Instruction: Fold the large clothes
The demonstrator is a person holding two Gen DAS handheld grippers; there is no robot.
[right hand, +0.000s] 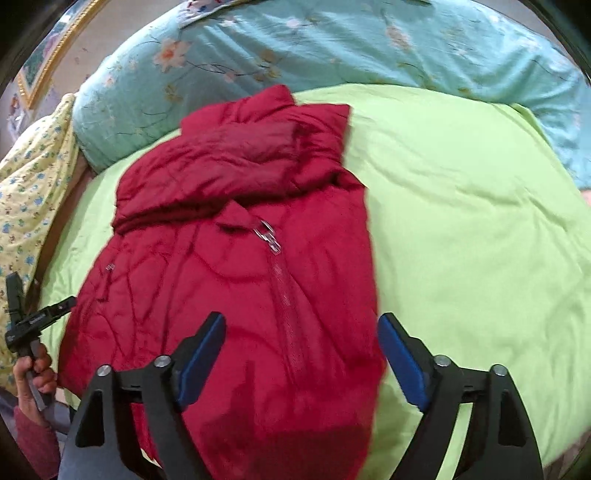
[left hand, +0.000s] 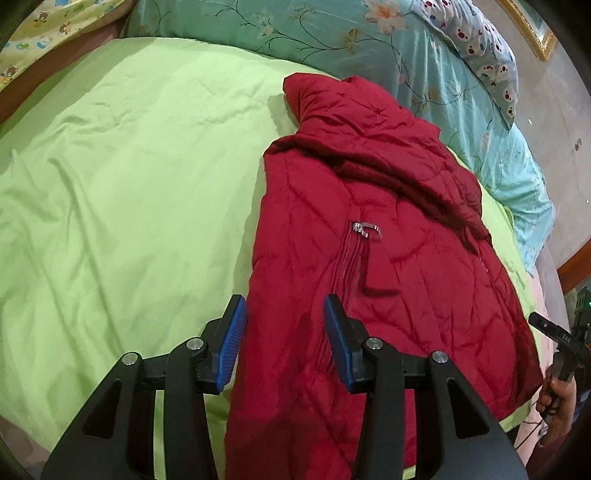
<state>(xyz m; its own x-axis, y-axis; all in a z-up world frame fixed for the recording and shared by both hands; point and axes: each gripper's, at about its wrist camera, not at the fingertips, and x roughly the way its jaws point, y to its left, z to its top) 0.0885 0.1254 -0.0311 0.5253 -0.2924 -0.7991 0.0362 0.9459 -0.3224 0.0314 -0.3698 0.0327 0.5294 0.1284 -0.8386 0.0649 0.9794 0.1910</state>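
Your left gripper [left hand: 284,308] hovers over the near left edge of the red quilted jacket [left hand: 369,258], jaws parted a moderate way with nothing pinched between the blue pads [left hand: 232,347]; the left pad sits over the jacket's edge where it meets the light green bedspread [left hand: 110,184], and the right pad sits over the fabric just beside the zipper line. Whether either pad brushes the cloth you cannot tell from that view.

Left of the jacket, the bedspread lies bare and lightly wrinkled. The jacket itself lies flat on it, front up, zipped, with the silver zipper pull [left hand: 365,229] at about chest height. A sleeve is folded across the upper body, and the collar end points toward the teal floral quilt [left hand: 332,33] bunched along the far side of the bed. A spotted pillow [left hand: 487,55] rests on that quilt at the far right.

Your right gripper [right hand: 301,332] hangs above the jacket's near hem, jaws spread wide and empty; its left pad is over the red fabric, its right pad over the green bedspread just past the jacket's edge. In the left wrist view your right hand [left hand: 557,402] shows at the frame's right edge.
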